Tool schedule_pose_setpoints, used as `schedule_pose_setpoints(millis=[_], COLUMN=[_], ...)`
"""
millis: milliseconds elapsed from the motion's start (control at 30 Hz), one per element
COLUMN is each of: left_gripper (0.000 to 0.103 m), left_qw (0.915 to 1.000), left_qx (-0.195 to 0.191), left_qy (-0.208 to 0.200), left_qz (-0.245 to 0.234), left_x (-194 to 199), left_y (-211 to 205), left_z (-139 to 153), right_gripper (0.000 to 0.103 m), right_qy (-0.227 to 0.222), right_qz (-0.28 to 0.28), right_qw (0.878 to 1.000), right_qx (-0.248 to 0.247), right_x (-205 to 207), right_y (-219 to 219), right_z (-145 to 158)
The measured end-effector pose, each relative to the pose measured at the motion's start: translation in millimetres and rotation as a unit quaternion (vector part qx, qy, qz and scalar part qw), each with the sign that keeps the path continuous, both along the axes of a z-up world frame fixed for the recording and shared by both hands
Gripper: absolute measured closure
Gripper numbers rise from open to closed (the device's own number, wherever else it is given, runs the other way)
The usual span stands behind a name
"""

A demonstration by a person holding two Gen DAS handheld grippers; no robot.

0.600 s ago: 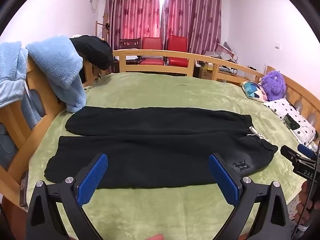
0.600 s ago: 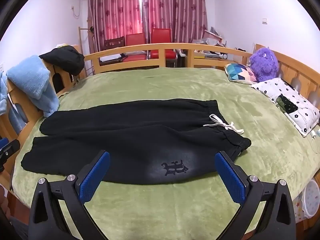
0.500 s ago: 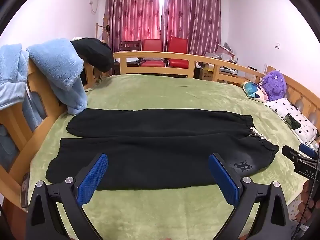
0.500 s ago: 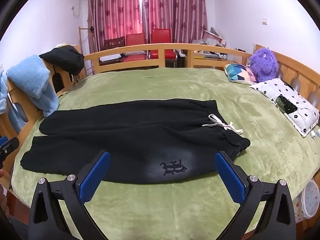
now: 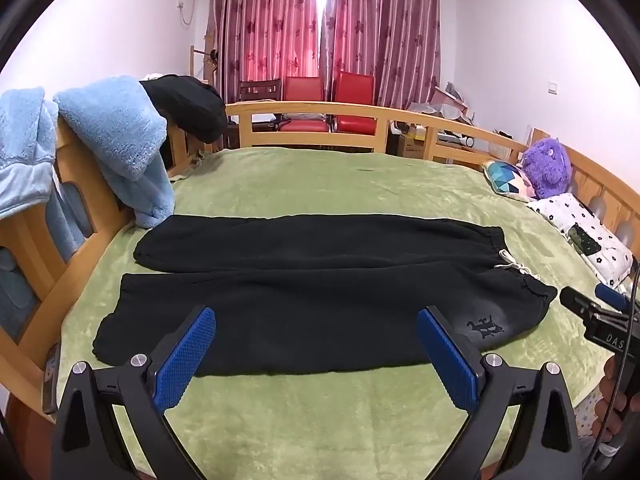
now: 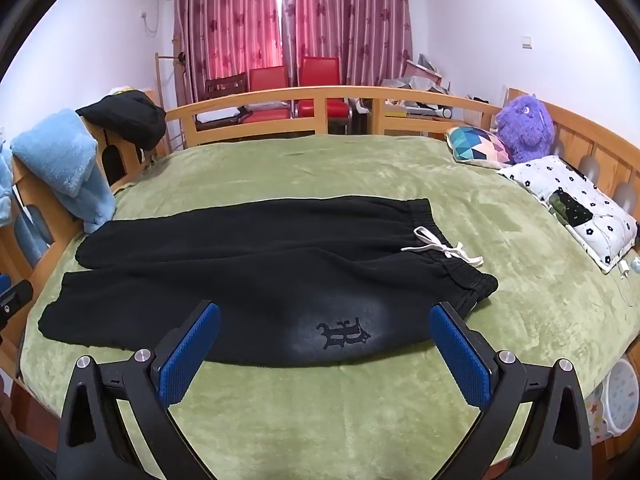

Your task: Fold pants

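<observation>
Black pants (image 5: pixel 312 280) (image 6: pixel 256 276) lie flat across the green bedspread (image 5: pixel 320 176) (image 6: pixel 320 164), both legs stretched out to the left and the waistband to the right. A white drawstring (image 6: pixel 440 248) rests on the waistband, and a dark logo (image 6: pixel 344 334) marks the near hip. My left gripper (image 5: pixel 316 340) hovers open above the near edge of the nearer leg, holding nothing. My right gripper (image 6: pixel 324 336) is open too, over the hip by the logo, empty. The right tool's tip (image 5: pixel 592 312) shows at the right edge of the left wrist view.
A wooden bed rail (image 5: pixel 360 114) rings the mattress. Light blue fleece (image 5: pixel 116 136) and a black garment (image 5: pixel 188 104) hang on the left rail. A purple plush toy (image 6: pixel 524 128), a patterned cushion (image 6: pixel 478 146) and a floral pillow (image 6: pixel 572 204) sit at the right. Red chairs (image 6: pixel 296 88) stand behind.
Both views have shifted only slightly; the pants sit a touch higher in the left wrist view. The pants lie as before and both grippers stay open.
</observation>
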State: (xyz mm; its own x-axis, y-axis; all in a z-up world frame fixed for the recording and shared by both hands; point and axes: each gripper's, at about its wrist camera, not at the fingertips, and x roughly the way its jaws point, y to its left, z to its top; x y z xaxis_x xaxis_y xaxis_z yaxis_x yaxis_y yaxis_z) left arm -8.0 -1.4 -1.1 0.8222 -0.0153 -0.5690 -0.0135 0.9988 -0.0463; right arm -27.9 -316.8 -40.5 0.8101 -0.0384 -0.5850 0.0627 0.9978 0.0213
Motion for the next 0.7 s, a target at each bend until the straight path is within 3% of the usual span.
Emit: schedule_pose_setpoints(millis=[300,567,700], left_gripper=[0.001,0.001,0.001], left_qw=[1.0,1.0,1.0], left_qx=[-0.002,-0.002,-0.002], left_qy=[0.0,0.002,-0.005], left_qz=[-0.003,-0.002,-0.002], left_x=[-1.2,-2.0,-3.8], left_y=[1.2,5.8,6.2], left_z=[2.8,5.5,6.8], right_gripper=[0.001,0.001,0.001], right_qy=[0.001,0.005,0.001], right_qz=[0.006,0.003,-0.006], right_qw=[1.0,1.0,1.0], right_qx=[-0.002,0.025,0.011], right_x=[-1.3,1.7,2.4], right_y=[5.2,-1.3,-2.3], right_z=[-1.8,-1.7,-1.0])
